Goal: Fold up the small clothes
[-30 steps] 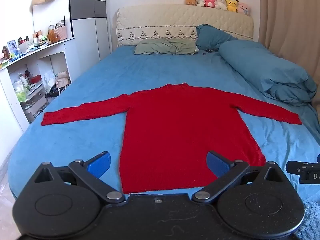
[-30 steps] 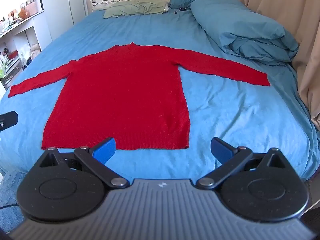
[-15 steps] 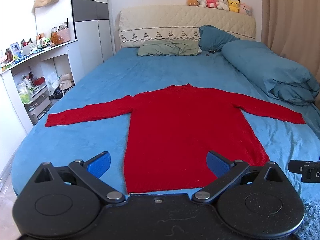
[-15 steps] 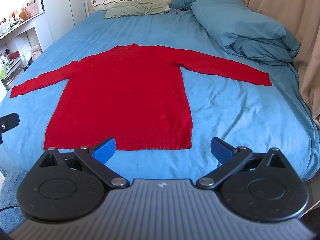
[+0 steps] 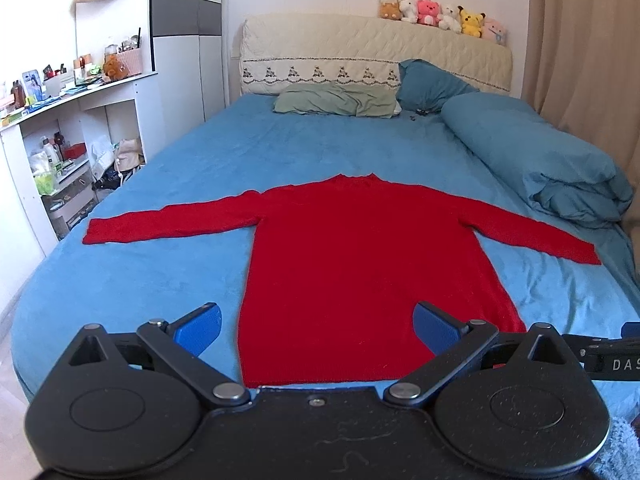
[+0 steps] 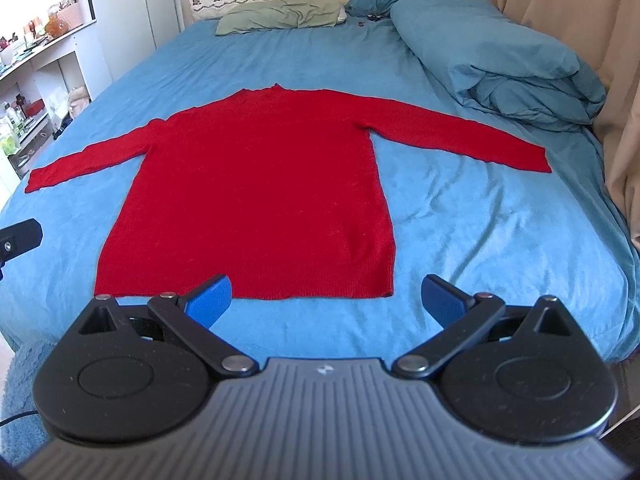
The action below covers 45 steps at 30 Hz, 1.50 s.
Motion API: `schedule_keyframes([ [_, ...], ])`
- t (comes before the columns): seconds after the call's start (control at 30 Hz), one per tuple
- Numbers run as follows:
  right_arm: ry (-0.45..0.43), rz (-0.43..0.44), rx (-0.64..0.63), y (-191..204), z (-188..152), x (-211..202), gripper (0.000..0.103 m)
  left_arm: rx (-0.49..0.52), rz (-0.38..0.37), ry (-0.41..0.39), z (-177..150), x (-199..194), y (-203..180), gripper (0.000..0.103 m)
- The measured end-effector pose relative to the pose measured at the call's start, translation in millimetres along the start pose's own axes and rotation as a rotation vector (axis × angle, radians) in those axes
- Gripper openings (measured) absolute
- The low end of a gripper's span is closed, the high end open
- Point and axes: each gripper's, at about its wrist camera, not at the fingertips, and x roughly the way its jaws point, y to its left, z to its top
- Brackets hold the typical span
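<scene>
Sweater [image 5: 360, 264] lies flat on bed [image 5: 140, 272], sleeves spread, nothing folded yet. Left tool [image 5: 316, 326] & right tool [image 6: 326, 300] both agape, empty, near hem. Next prob: pinch a sleeve cuff, fold inward.

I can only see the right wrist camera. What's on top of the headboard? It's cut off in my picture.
Observer: A row of plush toys sits along the top of the headboard.
Child: Is the other gripper open? I only see a tiny bit of it.
Observer: Yes. The left gripper is open and holds nothing. The sweater lies flat in front of it.
</scene>
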Motion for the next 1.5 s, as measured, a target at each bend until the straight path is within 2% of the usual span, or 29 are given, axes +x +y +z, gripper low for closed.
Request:
schedule_keyframes([
  [0.13,-0.005,-0.001,0.0,2.0,0.2,-0.5,0.103,0.019,0.018,-0.004,-2.1,-0.8,-2.9,0.103],
  [1.5,-0.019,0.004,0.005,4.4,3.5,-1.4,0.103,0.049,0.02,0.01,0.2,-0.1,-7.8,0.103],
])
